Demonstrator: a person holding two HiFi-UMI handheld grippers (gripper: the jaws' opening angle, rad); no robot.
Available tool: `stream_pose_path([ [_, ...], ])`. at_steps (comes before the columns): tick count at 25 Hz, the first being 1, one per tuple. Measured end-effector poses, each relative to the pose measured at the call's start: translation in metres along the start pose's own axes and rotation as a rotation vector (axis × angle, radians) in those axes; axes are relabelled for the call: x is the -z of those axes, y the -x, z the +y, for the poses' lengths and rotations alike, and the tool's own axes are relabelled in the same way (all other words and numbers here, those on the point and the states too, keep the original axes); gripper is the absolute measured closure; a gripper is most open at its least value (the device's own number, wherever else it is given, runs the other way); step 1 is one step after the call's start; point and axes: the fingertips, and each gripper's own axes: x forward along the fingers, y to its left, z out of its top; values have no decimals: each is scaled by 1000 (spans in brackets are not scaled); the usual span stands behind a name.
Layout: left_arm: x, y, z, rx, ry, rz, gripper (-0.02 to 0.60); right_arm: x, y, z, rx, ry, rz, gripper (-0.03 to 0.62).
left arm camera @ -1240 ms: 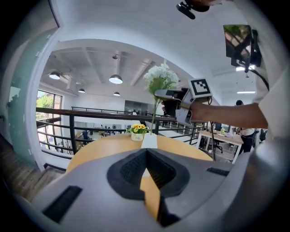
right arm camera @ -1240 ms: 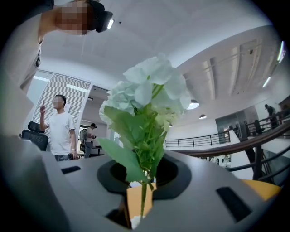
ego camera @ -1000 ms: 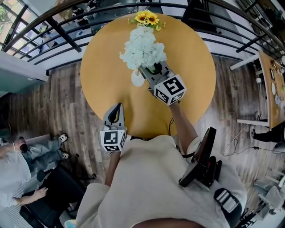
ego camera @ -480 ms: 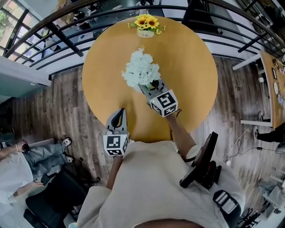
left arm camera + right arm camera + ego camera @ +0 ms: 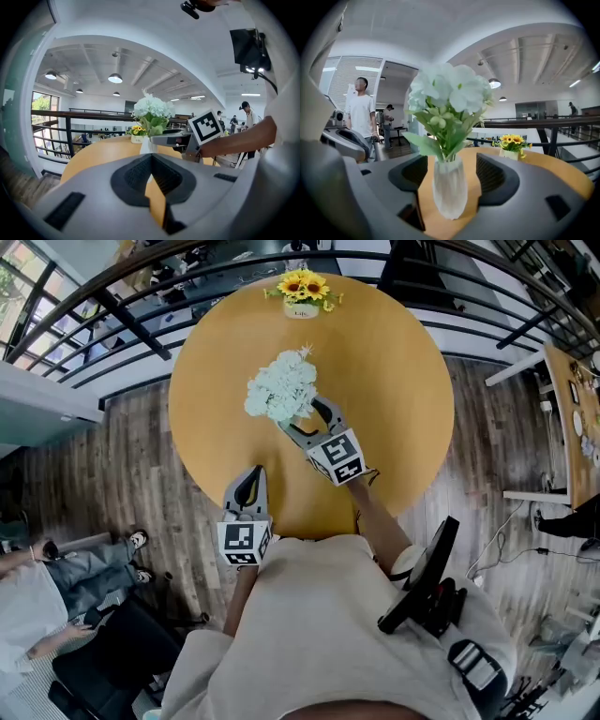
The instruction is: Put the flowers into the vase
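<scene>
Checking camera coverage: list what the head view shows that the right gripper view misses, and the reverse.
Head view only: the left gripper and the wood floor. Right gripper view only: the vase, standing free between the jaws of the right gripper, which have just been opening, and a standing person. Both: the white flowers, the sunflower pot and the round table.

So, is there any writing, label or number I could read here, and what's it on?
No text here can be read.
Sunflower pot: a small dark print on its front, too small to read.
Marker cubes on the left gripper and right gripper: black-and-white square patterns only, no letters or digits.
Vase: plain, no label.
</scene>
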Motion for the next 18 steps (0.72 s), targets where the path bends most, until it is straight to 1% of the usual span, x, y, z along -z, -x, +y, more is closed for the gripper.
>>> stream_pose_path([
  [2,-1,0,2,-8,1,-8,574,6,-1,0,-7,-13,16,270],
  [6,-2,2,4,-17,5,-16,574,13,2,4,-11,-19,35,270],
  [12,-5,-2,3,-12,-1,-18,574,17,10,0,1,-32,39,272],
  [15,-6,-3,4,-12,1,-19,574,18,19,-3,8,-64,27,279],
  [17,-5,-3,3,-10,1,-20,574,21,28,-7,34,-88,20,374],
  [18,-6,-3,2,-9,1,-22,574,22,33,-9,51,-97,17,432],
])
